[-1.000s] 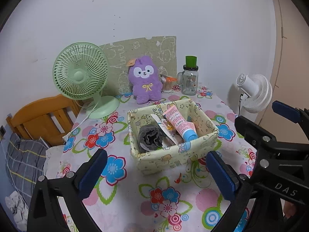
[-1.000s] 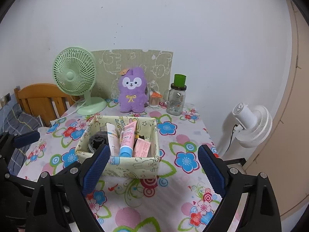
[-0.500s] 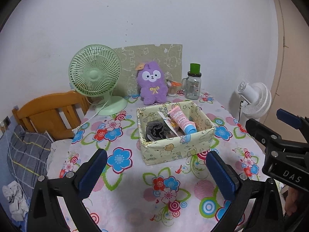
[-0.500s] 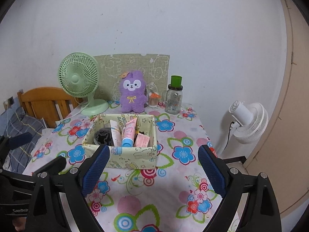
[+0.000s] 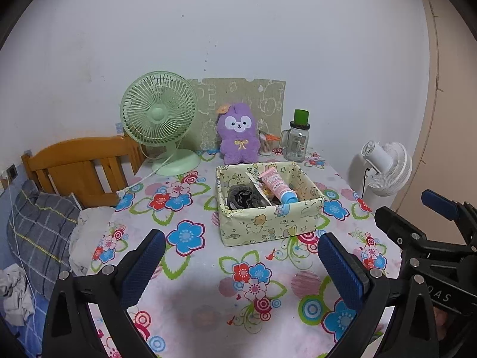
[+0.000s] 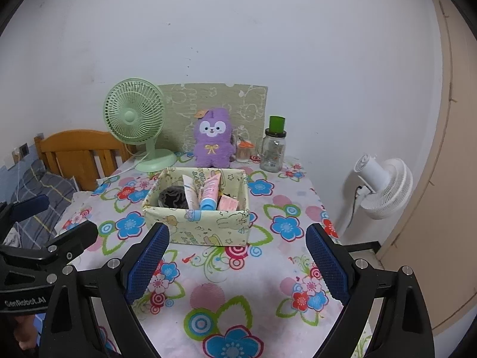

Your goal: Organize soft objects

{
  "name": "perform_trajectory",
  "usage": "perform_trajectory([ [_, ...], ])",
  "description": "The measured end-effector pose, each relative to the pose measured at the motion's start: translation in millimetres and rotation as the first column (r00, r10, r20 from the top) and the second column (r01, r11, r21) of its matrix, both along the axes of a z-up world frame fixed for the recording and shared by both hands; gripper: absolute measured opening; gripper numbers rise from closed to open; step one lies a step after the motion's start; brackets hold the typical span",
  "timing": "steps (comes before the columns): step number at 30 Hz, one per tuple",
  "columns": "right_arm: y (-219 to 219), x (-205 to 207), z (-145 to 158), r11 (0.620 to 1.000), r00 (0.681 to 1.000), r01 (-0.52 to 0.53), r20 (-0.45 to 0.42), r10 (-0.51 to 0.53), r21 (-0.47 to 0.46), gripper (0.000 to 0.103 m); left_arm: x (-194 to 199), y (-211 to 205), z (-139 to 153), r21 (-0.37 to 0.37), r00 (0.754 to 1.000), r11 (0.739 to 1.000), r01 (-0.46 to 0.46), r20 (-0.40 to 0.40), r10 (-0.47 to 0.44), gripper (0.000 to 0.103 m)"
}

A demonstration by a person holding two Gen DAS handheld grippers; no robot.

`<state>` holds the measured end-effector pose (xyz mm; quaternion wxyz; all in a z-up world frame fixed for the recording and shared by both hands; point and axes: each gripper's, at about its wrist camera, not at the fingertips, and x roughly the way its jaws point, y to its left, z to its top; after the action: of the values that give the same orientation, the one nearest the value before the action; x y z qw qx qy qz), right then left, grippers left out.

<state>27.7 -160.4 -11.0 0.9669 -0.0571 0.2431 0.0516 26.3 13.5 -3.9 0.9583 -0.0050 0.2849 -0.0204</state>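
A purple plush toy [image 5: 238, 137] [image 6: 212, 143] sits upright at the back of the flowered table [image 5: 208, 271] [image 6: 238, 286], against a patterned board. In front of it stands a pale green fabric box [image 5: 268, 226] [image 6: 202, 223]. The box holds a dark fuzzy scrunchie [image 5: 243, 197] [image 6: 173, 197], a pink tube [image 5: 277, 185] [image 6: 210, 192] and other small packets. My left gripper [image 5: 240, 256] is open and empty, hovering short of the box's front wall. My right gripper [image 6: 237, 256] is also open and empty, on the near side of the box.
A green desk fan [image 5: 159, 119] stands at the back left. A glass jar with a green lid [image 5: 296, 143] and a small swab pot [image 5: 266, 144] are at the back right. A white floor fan [image 5: 384, 170] is off the table's right edge. A wooden frame [image 5: 74, 167] and bedding lie to the left.
Both grippers have drawn back from the box, which now looks smaller and farther away, with more tablecloth showing in front. Both stay open and empty.
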Motion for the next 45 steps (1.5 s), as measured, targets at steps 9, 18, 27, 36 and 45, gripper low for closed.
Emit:
perform_trajectory([
  [9, 6, -16, -2, 1.0, 1.0, 0.003, 0.012, -0.003, 0.0, 0.094, -19, 8, -2, -0.013, 0.999, 1.0, -0.025, 0.024, 0.026, 0.103],
  [18, 8, -25, -10, 1.0, 1.0, 0.001, 0.022, -0.001, -0.001, 0.095, -30, 13, -8, -0.008, 0.997, 0.998, -0.06, 0.051, 0.06, 0.103],
  [27, -1, -22, -12, 0.999, 0.999, 0.017, 0.032, -0.018, 0.038, 0.094, -27, 5, -12, 0.018, 0.997, 0.999, -0.049, 0.06, 0.048, 0.103],
  [36, -4, -19, -10, 0.998, 0.999, 0.028, 0.041, -0.031, 0.061, 0.094, -24, 3, -8, 0.005, 0.997, 0.999, -0.047, 0.065, 0.046, 0.103],
  [45, -4, -20, -9, 0.998, 0.998, 0.036, 0.048, -0.038, 0.059, 0.094, -23, 2, -8, 0.003, 0.997, 0.999, -0.038, 0.067, 0.038, 0.103],
])
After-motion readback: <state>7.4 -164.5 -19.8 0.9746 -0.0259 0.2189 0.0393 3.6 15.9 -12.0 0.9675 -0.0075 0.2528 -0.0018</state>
